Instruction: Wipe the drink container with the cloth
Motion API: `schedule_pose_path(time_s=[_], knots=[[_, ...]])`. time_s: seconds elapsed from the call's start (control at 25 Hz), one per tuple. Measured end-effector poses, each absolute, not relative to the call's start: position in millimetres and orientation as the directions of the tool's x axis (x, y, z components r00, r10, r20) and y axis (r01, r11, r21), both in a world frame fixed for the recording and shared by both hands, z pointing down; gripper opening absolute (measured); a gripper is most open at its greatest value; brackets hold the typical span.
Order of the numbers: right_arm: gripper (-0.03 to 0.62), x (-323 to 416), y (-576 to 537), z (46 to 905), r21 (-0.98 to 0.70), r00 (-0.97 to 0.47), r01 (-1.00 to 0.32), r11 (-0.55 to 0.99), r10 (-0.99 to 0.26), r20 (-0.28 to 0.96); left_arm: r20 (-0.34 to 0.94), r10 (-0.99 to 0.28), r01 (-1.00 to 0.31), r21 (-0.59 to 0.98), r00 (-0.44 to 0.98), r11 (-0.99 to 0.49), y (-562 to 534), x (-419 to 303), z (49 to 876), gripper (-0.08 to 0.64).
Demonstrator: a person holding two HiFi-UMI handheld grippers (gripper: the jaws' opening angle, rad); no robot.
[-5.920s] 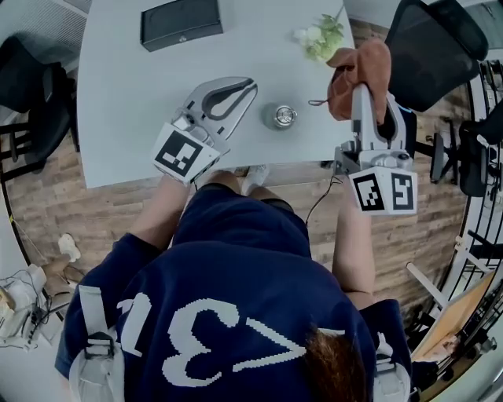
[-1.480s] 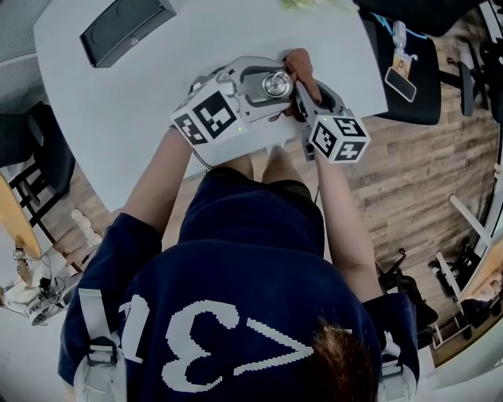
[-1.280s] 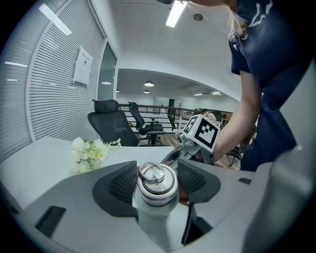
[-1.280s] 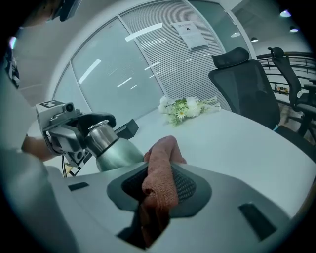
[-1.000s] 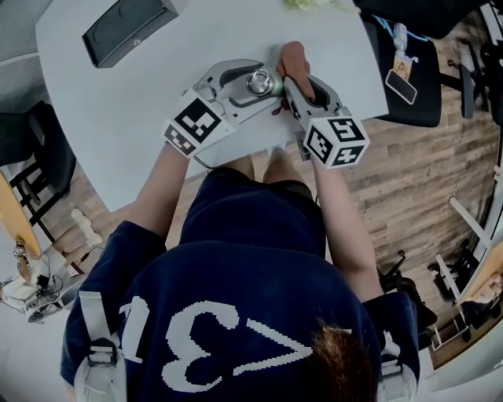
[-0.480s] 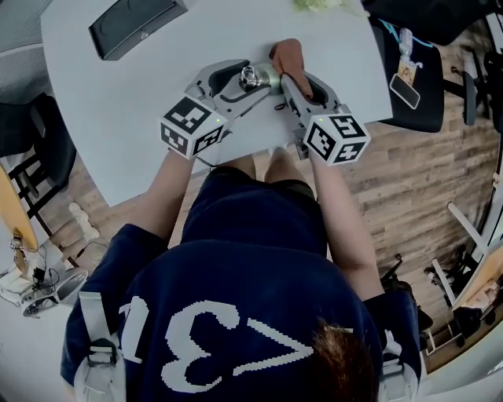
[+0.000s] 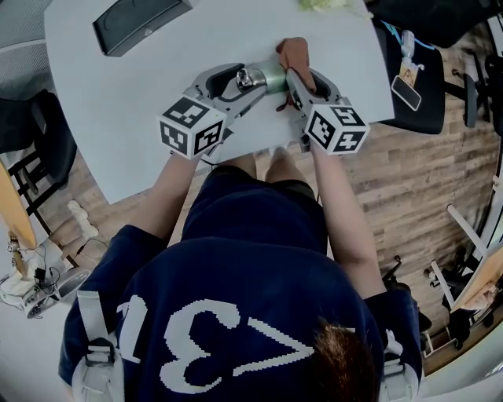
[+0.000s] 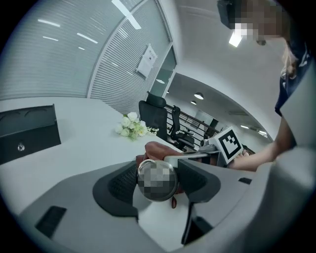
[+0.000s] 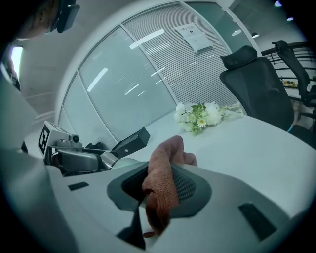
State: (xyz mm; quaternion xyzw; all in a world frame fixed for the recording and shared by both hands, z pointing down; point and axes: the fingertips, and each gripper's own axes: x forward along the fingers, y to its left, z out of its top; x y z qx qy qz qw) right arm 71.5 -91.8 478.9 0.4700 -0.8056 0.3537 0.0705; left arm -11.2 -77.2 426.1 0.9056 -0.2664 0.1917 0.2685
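Observation:
My left gripper is shut on the drink container, a pale green bottle with a metal lid, held tipped on its side over the white table with the lid end pointing left. In the left gripper view the lid end sits between the pads of that gripper. My right gripper is shut on the brown cloth, which lies against the bottle's far end. The cloth hangs bunched between the jaws of the right gripper, with the bottle just left of it.
A black box lies on the table's far left. White flowers lie at the far edge. A black office chair stands beyond the table on the right; a phone rests on another black seat.
The bottle stood upright between the left jaws a second ago; the left gripper has rolled and the bottle now lies tipped, lid to the left. The cloth stays against it.

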Motion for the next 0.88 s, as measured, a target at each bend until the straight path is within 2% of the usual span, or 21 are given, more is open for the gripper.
schedule_pose_path(time_s=[0.28,0.4,0.56,0.8,0.88], knots=[[0.107,46.9,-89.8,448.4,-0.404,-0.600,-0.793,0.456,-0.700,0.388,0.517,-0.430,-0.666,0.476,0.740,-0.574,-85.0,-16.8,428.4,0.262],[0.107,33.7,-79.4,432.2,-0.427,-0.643,-0.756,0.496,-0.684,0.344,0.536,-0.444,-0.693,0.498,0.718,-0.521,-87.0,-16.6,428.3,0.262],[0.107,33.5,-71.6,430.2,-0.501,-0.663,-0.722,0.478,-0.684,0.303,0.553,-0.448,-0.711,0.528,0.703,-0.464,-89.8,-16.5,428.8,0.262],[0.107,69.8,-78.6,472.8,-0.504,-0.580,-0.787,0.356,-0.705,0.409,0.554,-0.453,-0.713,0.589,0.698,-0.380,-97.5,-16.8,428.0,0.262],[0.107,79.2,-81.6,481.8,-0.501,-0.556,-0.802,0.326,-0.713,0.427,0.528,-0.447,-0.685,0.636,0.722,-0.356,-97.7,-12.5,424.0,0.239]])
